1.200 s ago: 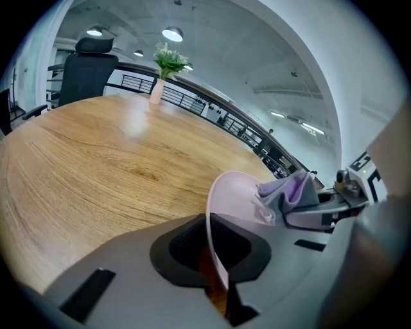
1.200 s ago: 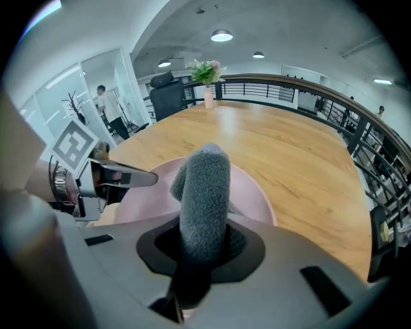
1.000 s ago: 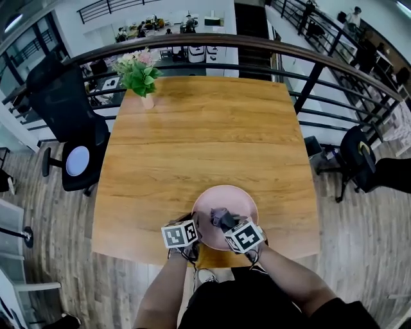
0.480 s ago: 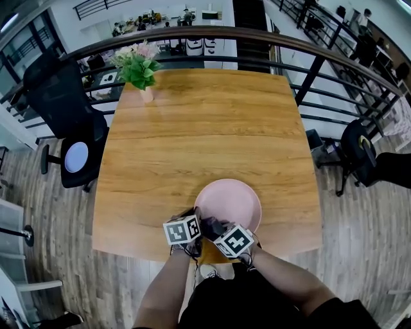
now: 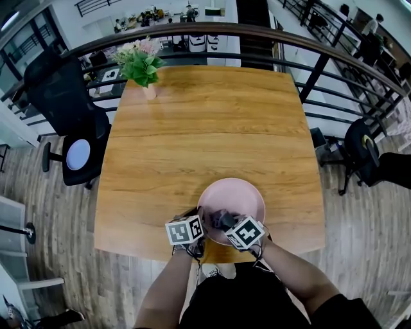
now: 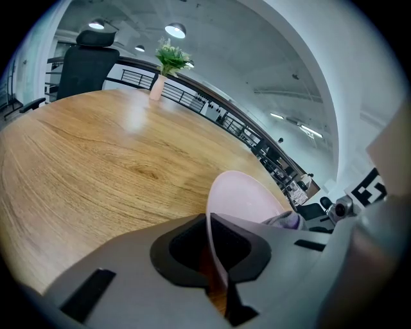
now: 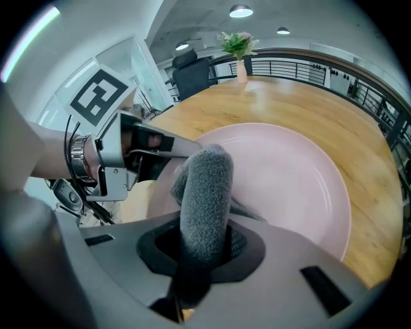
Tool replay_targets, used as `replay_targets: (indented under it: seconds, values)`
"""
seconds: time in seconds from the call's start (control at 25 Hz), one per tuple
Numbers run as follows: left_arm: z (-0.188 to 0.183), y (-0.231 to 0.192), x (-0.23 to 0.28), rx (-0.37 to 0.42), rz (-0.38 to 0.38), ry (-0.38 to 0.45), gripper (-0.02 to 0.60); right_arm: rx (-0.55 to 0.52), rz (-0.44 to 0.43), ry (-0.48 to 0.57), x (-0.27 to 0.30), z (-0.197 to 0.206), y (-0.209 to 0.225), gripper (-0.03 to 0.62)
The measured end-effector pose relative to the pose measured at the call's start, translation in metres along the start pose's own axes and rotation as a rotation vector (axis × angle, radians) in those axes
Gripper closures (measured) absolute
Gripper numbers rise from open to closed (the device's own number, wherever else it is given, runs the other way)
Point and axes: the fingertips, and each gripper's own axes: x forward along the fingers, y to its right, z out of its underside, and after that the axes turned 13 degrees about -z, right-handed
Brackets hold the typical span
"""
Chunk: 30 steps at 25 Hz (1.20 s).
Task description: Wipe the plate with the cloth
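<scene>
the left gripper point(image 6: 218, 260) is clamped on the near rim of the plate point(image 6: 247, 193), hiding that edge. the right gripper point(image 7: 199, 260) pinches the cloth point(image 7: 205, 193) (lower end hidden between the jaws). bare table point(image 5: 205, 128) lies ahead.

Wood tbl point(image 5: 205, 122) centre; flower vase point(image 5: 142, 67) on its 11 o'clock corner. Blk office chair point(image 5: 64, 109) at 9, 2nd chair point(image 5: 363, 157) at 3. Blk railing point(image 5: 308, 48) curves 10 to 2. Plank floor point(image 5: 45, 212); round ceiling lts point(image 7: 241, 11) lit

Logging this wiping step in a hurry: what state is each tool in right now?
Left tool: shut on the rim of the plate.
Right tool: shut on the cloth, held over the plate.
</scene>
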Motion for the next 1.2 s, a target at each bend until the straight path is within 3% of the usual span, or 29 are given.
replay_targets:
  seconds: [0.32, 0.76, 1.2]
  values:
    - [0.000, -0.001, 0.001, -0.001, 0.002, -0.002, 0.551, 0.051, 0.103, 0.015, -0.027, -0.003, 0.054, 0.520]
    - [-0.002, -0.003, -0.002, 0.001, -0.021, -0.003, 0.551, 0.037, 0.241, 0.001, -0.050, -0.014, 0.107, 0.520]
    - [-0.001, -0.004, -0.002, 0.008, -0.021, -0.003, 0.551, 0.006, 0.390, 0.106, -0.067, -0.033, 0.122, 0.520]
